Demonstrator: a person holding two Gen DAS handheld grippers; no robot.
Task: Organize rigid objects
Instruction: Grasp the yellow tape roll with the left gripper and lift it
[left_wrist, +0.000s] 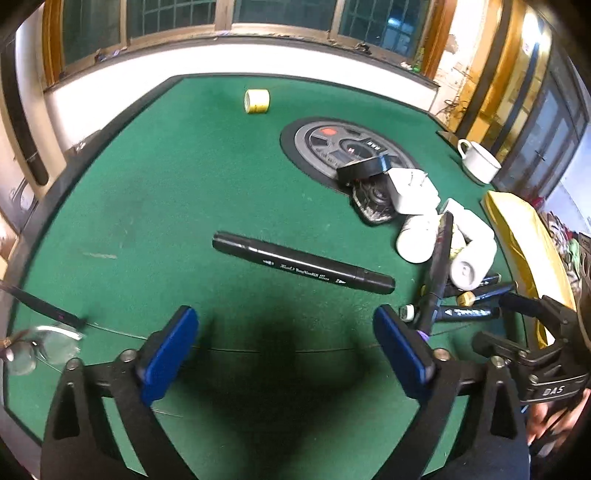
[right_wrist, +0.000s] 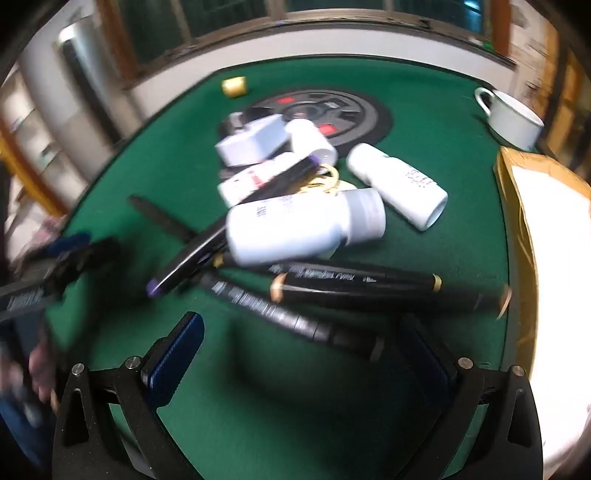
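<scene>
A black marker (left_wrist: 303, 267) lies alone on the green felt table (left_wrist: 166, 184), just beyond my open left gripper (left_wrist: 286, 332), whose blue pads hold nothing. To its right sits a pile of white bottles (left_wrist: 472, 258), a white charger (left_wrist: 412, 190) and more markers (left_wrist: 469, 312). In the blurred right wrist view my right gripper (right_wrist: 306, 343) stands open above the near edge of that pile: a large white bottle (right_wrist: 295, 229), a second white bottle (right_wrist: 399, 184), the charger (right_wrist: 255, 142) and several black markers (right_wrist: 354, 286), one of them running between the pads.
A yellow tape roll (left_wrist: 256, 100) sits far back, a white cup (left_wrist: 480, 158) at the right edge, a round dark panel (left_wrist: 332, 144) mid-table. A yellow-brown envelope (right_wrist: 532, 206) lies at right. Glasses (left_wrist: 44, 343) rest at the left edge. The other gripper (right_wrist: 55, 273) shows at left.
</scene>
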